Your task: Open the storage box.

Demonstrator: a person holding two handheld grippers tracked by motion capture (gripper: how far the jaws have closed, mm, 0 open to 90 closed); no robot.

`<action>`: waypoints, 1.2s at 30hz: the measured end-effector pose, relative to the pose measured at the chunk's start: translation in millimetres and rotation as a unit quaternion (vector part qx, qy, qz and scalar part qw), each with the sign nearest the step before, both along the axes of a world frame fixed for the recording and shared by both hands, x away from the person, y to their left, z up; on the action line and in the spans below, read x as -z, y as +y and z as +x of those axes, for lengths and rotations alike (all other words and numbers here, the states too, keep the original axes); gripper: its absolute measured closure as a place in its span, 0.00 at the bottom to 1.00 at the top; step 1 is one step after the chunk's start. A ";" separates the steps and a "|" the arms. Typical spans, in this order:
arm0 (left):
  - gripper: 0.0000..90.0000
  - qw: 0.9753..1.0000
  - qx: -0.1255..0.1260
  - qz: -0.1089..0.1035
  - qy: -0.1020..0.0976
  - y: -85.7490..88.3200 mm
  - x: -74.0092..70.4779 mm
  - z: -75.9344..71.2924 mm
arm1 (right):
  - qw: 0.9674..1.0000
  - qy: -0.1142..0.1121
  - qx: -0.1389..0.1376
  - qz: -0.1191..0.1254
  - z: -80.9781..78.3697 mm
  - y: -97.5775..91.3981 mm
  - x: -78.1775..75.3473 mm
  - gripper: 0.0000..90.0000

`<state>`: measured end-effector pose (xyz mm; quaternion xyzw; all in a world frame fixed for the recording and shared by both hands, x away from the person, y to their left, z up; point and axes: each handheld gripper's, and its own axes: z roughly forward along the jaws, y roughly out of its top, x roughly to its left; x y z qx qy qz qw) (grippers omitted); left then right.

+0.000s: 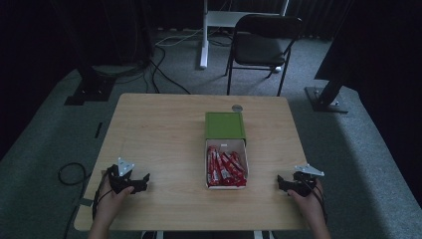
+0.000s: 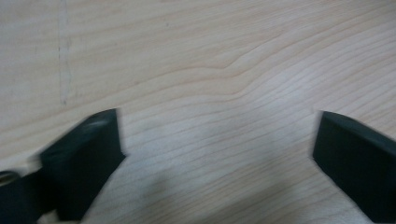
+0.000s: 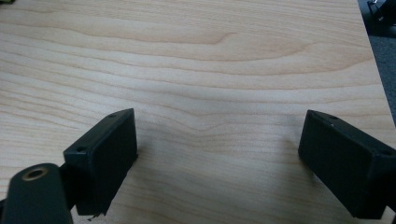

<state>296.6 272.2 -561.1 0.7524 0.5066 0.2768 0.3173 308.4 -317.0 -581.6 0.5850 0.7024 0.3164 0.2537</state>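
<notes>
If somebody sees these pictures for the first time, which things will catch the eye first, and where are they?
The eye goes first to the white box full of red packets at the middle of the wooden table, with its green lid lying just behind it. Next come the left gripper and the right gripper, resting near the table's front corners, jaws wide open with nothing between them.

No lettering, label, brand or number can be read anywhere here. The red wrapped bars (image 1: 226,168) in the open white cardboard box (image 1: 226,185) carry white markings, far too small to make out.
</notes>
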 end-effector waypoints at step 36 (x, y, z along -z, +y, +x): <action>0.02 0.994 -0.091 -0.025 0.049 21.1 11.1 6.8 | 1.000 0.000 -0.001 0.001 0.2 0.0 0.0 0.12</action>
